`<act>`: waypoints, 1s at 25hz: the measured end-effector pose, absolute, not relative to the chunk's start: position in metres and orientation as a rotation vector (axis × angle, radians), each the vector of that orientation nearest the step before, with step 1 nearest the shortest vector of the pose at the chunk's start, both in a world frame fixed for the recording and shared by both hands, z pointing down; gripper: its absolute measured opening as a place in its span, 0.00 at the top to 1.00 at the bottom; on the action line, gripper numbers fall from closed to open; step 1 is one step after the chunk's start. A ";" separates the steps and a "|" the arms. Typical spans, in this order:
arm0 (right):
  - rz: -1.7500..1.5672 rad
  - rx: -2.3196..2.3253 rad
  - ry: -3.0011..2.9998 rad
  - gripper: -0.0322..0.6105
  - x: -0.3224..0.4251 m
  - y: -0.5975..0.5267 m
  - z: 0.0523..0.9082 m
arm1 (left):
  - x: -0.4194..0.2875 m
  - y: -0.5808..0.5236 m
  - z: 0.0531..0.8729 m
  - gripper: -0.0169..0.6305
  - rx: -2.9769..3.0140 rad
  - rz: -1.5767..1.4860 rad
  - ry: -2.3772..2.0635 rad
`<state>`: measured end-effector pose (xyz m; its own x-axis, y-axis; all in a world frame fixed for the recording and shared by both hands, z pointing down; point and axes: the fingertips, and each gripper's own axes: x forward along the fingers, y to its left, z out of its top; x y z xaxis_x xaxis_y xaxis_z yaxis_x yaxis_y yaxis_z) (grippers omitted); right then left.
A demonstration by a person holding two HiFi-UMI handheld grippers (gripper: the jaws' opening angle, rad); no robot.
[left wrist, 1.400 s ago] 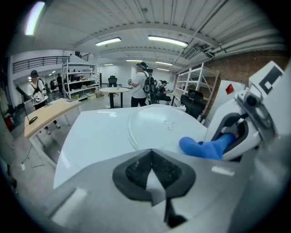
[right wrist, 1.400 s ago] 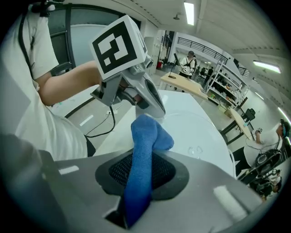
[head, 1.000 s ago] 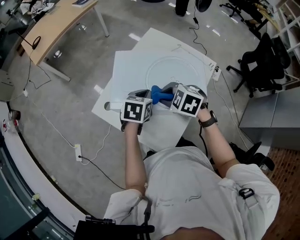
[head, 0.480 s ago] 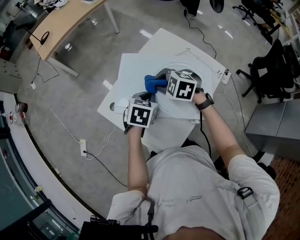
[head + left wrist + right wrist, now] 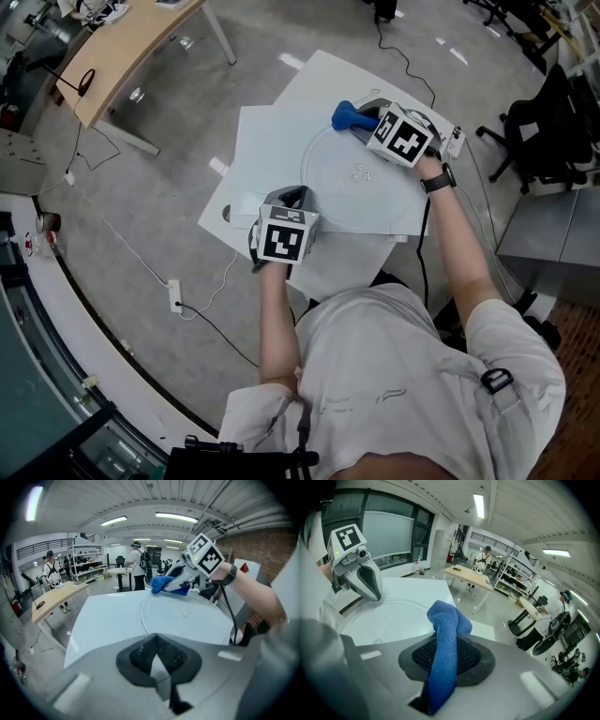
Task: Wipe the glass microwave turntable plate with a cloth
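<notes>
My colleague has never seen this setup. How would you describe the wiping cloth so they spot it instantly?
Find the white table, then the round glass plate lying on it. At the plate's far rim the right gripper clamps the blue cloth, the only vivid-coloured, soft thing among white and clear ones.

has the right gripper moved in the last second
Yes. The right gripper, shut on the blue cloth, has swept across the glass plate, from its near rim to its far rim.
</notes>
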<state>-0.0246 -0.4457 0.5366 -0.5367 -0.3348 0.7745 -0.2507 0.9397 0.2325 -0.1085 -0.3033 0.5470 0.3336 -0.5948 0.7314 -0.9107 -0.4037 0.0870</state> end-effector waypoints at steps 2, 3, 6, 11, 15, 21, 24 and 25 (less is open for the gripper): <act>-0.082 0.478 -2.146 0.83 0.003 -0.448 0.535 | -0.109 -0.302 0.547 0.97 2.125 0.854 -1.313; -0.073 0.508 -2.132 0.83 0.016 -0.447 0.534 | -0.110 -0.302 0.548 0.97 2.132 0.860 -1.308; -0.054 0.582 -2.093 0.83 0.049 -0.434 0.535 | -0.110 -0.301 0.549 0.97 2.154 0.877 -1.282; -0.025 0.662 -2.030 0.82 0.091 -0.401 0.533 | -0.107 -0.300 0.544 0.97 2.172 0.858 -1.258; -0.006 0.583 -1.989 0.82 0.103 -0.344 0.533 | -0.108 -0.300 0.546 0.97 2.182 0.871 -1.265; 0.047 0.458 -2.009 0.82 0.092 -0.272 0.535 | -0.101 -0.295 0.541 0.97 2.182 0.861 -1.237; 0.053 0.405 -2.036 0.82 0.080 -0.255 0.533 | -0.099 -0.295 0.540 0.97 2.182 0.856 -1.242; 0.050 0.384 -2.045 0.82 0.074 -0.251 0.533 | -0.098 -0.294 0.539 0.97 2.179 0.851 -1.239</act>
<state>0.0739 -0.2507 0.5332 -0.4382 -0.2490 0.8637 -0.2912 0.9484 0.1256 -0.0983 -0.2944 0.5390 0.3936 -0.5720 0.7196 -0.8770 -0.4683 0.1073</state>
